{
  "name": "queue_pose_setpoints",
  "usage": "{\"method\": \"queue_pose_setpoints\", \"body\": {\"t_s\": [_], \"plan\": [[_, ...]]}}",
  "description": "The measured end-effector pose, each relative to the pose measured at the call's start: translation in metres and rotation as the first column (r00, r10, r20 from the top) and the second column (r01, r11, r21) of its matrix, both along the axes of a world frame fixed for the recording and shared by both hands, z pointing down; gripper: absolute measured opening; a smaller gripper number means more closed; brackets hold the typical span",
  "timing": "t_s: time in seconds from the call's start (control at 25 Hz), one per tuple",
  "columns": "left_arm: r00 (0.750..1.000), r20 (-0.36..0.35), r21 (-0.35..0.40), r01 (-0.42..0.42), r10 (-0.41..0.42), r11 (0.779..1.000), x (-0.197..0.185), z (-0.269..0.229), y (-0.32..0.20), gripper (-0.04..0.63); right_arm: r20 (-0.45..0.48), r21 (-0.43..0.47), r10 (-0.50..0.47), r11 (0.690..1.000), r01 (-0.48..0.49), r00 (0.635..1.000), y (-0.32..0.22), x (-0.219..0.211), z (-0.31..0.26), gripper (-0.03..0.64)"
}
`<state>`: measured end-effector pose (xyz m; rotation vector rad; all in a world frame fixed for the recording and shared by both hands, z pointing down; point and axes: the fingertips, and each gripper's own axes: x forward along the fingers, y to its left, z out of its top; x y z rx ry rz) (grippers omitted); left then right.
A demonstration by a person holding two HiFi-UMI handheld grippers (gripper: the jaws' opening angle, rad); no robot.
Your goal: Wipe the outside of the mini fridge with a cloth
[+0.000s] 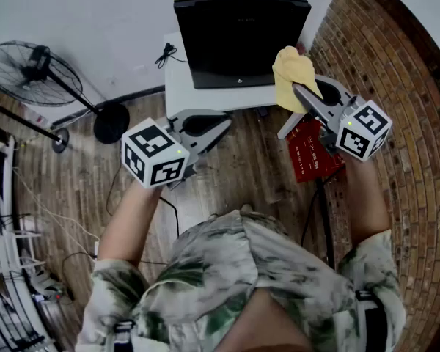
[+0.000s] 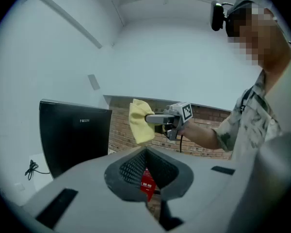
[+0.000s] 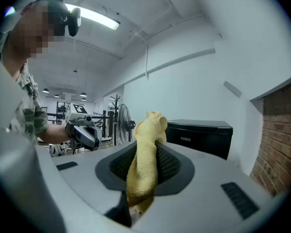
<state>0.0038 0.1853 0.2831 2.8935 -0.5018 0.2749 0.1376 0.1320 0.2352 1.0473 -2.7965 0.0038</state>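
— Between the jaws of the right gripper (image 3: 144, 152) I see the cloth (image 3: 146, 130). How will it handle?

— It looks soft, light and limp, I think. The jaws are closed on its bunched middle. A wad stands out past their tips and the rest trails back behind them. In my judgement this is a good place to hold, because the free wad can press flat on a panel.

— And the fridge (image 1: 238, 28)?

— It looks stiff and smooth, glossy black, and probably heavy enough not to slide under a wipe. It stands on a white table (image 1: 180, 86) against the wall, with the door toward the person.

— Where is the cloth relative to it?

— From the head view, the cloth is just beside the lower right corner of the fridge front. From the left gripper view, a strip of brick wall (image 2: 120, 125) shows between them, so I judge them apart.

— And the left gripper (image 1: 224, 123)?

— Its jaws are together, with nothing between them. It hovers in front of the table, apart from the fridge.
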Motion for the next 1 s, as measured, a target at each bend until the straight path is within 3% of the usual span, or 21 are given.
{"method": "queue_pose_setpoints", "body": {"t_s": [0.68, 1.0], "plan": [[0.999, -0.004, -0.052, -0.048, 0.048, 0.997, 0.096, -0.012, -0.027, 0.026, -0.062, 0.068, -0.104, 0.992, 0.108, 0.993, -0.071, 0.041, -0.049, 0.097], [0.995, 0.013, -0.062, -0.099, 0.1, 0.993, 0.112, -0.009, -0.059, 0.026, -0.177, 0.154, -0.144, 0.973, 0.172, 0.974, -0.159, -0.008, -0.094, 0.097]]}}
